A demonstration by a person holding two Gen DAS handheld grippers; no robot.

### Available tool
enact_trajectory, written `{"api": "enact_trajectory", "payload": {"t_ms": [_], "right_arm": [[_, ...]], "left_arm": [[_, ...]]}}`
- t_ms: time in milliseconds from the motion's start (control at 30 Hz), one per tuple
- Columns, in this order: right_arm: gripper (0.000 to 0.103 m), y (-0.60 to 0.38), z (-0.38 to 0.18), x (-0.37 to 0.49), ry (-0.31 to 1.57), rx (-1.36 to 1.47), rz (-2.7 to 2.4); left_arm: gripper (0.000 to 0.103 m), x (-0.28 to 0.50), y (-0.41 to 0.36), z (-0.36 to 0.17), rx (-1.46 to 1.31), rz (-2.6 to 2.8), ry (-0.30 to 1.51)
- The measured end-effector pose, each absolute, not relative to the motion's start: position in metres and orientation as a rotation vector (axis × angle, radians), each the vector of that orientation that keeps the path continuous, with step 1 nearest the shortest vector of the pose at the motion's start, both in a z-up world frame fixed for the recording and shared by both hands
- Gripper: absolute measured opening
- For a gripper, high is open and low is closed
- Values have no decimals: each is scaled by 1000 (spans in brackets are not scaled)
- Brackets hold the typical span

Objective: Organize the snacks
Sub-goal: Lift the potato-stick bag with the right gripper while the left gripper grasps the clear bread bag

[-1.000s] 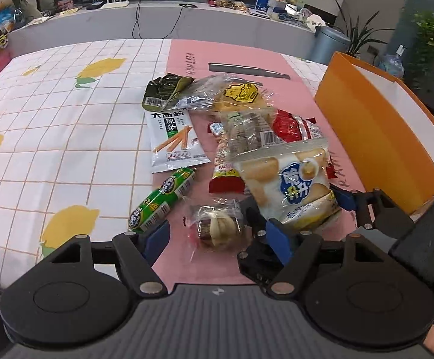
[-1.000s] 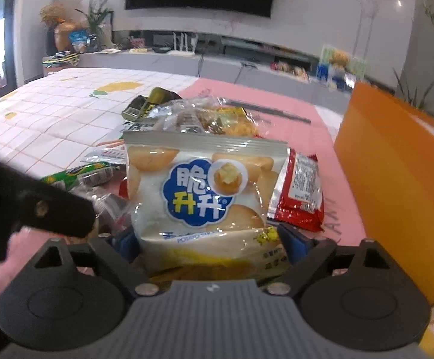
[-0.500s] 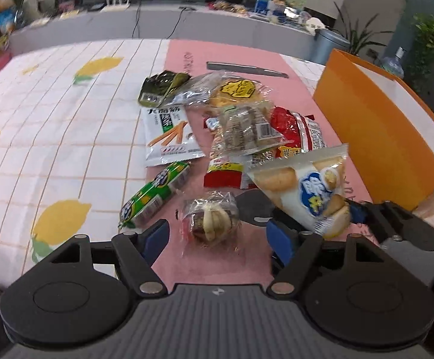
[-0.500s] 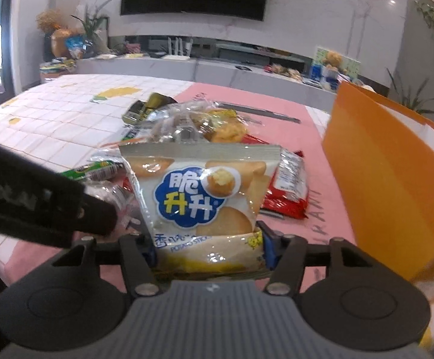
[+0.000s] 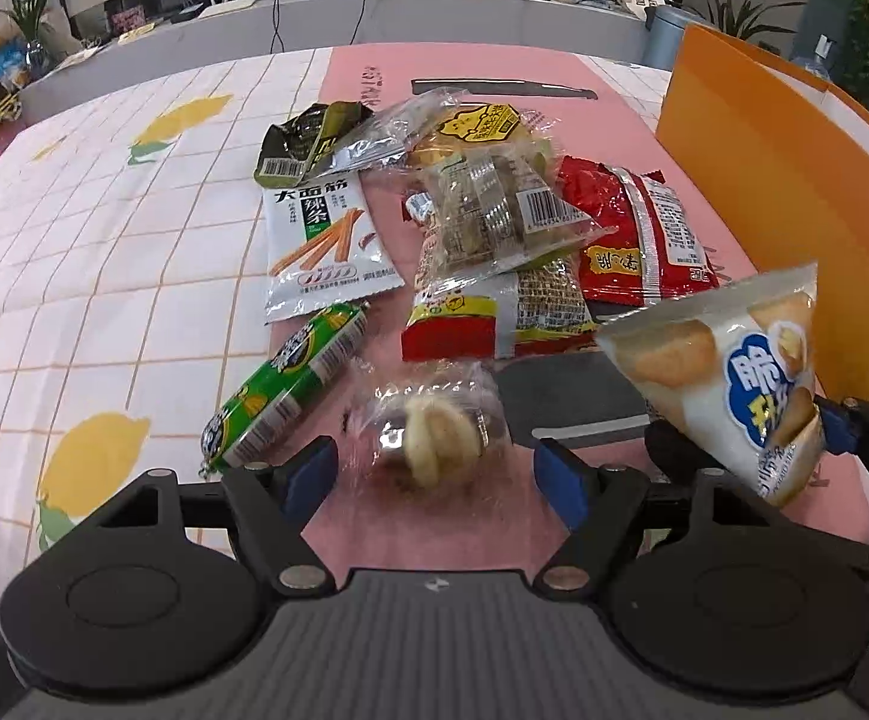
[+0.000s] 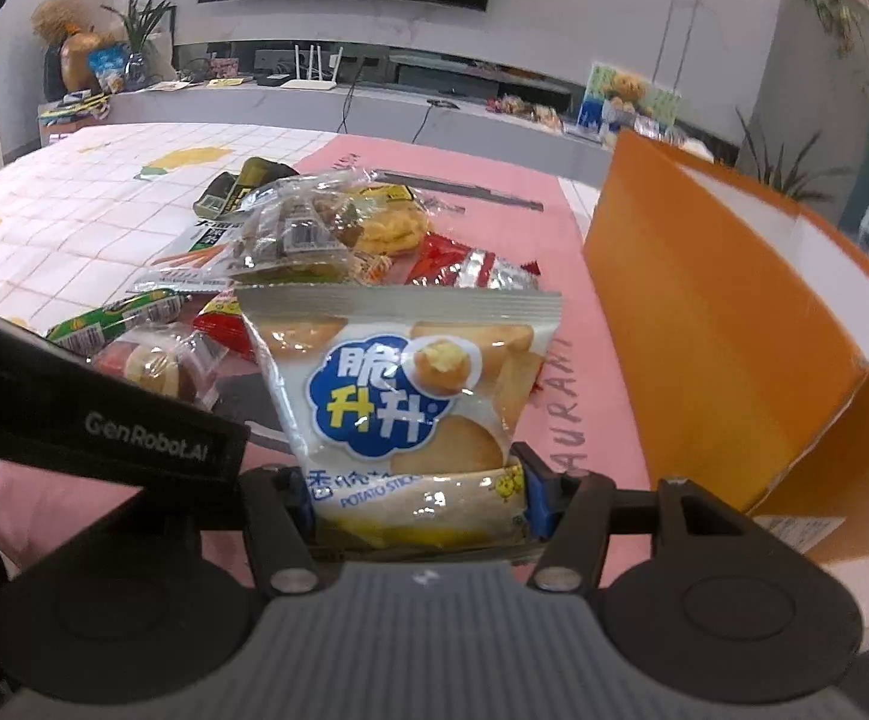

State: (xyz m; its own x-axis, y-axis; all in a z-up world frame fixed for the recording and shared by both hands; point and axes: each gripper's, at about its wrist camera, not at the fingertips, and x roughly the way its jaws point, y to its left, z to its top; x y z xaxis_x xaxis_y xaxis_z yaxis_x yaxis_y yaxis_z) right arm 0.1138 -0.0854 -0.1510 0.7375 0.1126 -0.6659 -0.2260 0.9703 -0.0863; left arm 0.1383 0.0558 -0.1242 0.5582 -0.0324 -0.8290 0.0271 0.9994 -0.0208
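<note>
The left gripper points steeply down, its jaws spread wide. The right gripper, at its 3 o'clock, has clamped shut on the potato-stick bag

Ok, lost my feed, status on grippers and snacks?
Right gripper clamped on potato stick bag, lifted. Left gripper open over wrapped pastry. Orange box unobstructed.

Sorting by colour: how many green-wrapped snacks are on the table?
2: a sausage by the left claw, a dark pack at the pile's far end. Others may hide underneath.
</note>
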Motion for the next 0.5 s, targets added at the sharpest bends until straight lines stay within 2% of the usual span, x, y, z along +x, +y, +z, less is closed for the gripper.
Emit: {"api": "enact_trajectory", "payload": {"t_ms": [200,400,500], "right_arm": [[59,-85,-153,113,728,-169,189],[59,-82,-154,111,716,-200,188],[58,-82,-154,112,711,-207,188]], "left_arm": [[64,134,53,-124,23,-54,943],[54,127,55,-122,14,-32,934],[54,122,57,-119,23,-34,912]]}}
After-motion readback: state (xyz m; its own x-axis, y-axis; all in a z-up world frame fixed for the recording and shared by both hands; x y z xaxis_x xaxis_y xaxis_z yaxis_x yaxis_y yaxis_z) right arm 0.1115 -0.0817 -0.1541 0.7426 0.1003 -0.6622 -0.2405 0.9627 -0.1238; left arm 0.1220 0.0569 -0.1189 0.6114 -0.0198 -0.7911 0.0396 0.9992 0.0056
